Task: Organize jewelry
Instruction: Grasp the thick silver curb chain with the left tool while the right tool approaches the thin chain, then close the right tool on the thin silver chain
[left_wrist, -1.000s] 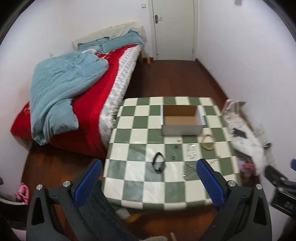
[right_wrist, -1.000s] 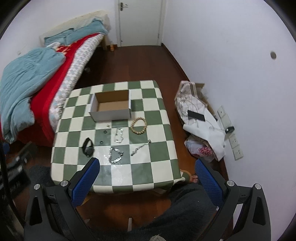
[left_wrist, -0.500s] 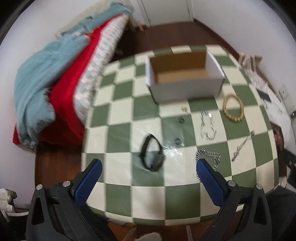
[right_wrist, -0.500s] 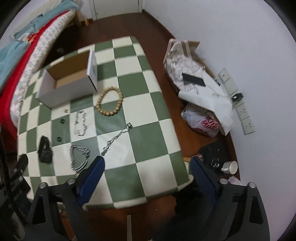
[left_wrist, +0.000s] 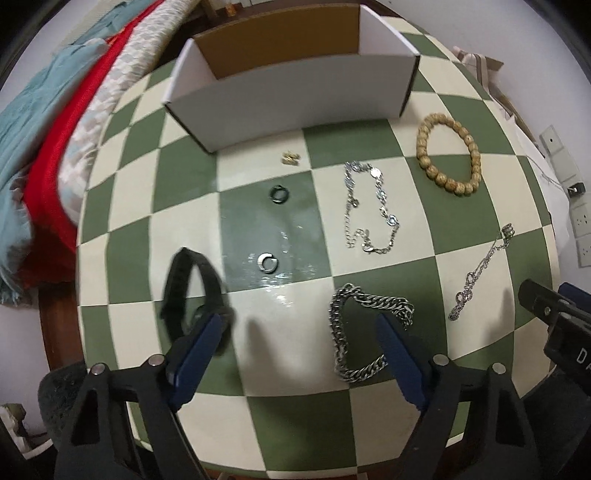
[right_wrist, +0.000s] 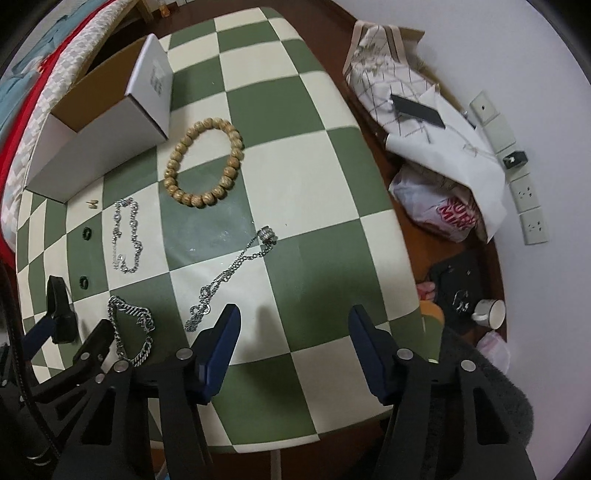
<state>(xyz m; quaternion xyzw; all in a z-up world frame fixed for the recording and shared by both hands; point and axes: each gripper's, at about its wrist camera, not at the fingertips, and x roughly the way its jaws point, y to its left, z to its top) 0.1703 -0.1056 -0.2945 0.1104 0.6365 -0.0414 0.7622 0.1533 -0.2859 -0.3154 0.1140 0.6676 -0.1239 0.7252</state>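
In the left wrist view, my left gripper had dropped much closer to the table than half a second before, so the jewelry filled the frame. Its jaws stood wide apart and held nothing; one fingertip sat over the black band, the other over the heavy chain. Two small rings lay on the green square ahead, a gold bit just before the box, with the thin chain and bead bracelet to the right. The necklace lay near the right edge.

In the right wrist view, my right gripper had also come lower, jaws wide apart and empty, above the near table edge just right of the necklace. This view alone showed a bag, a phone, wall sockets and a cup on the floor side. It also caught the left gripper over the heavy chain.
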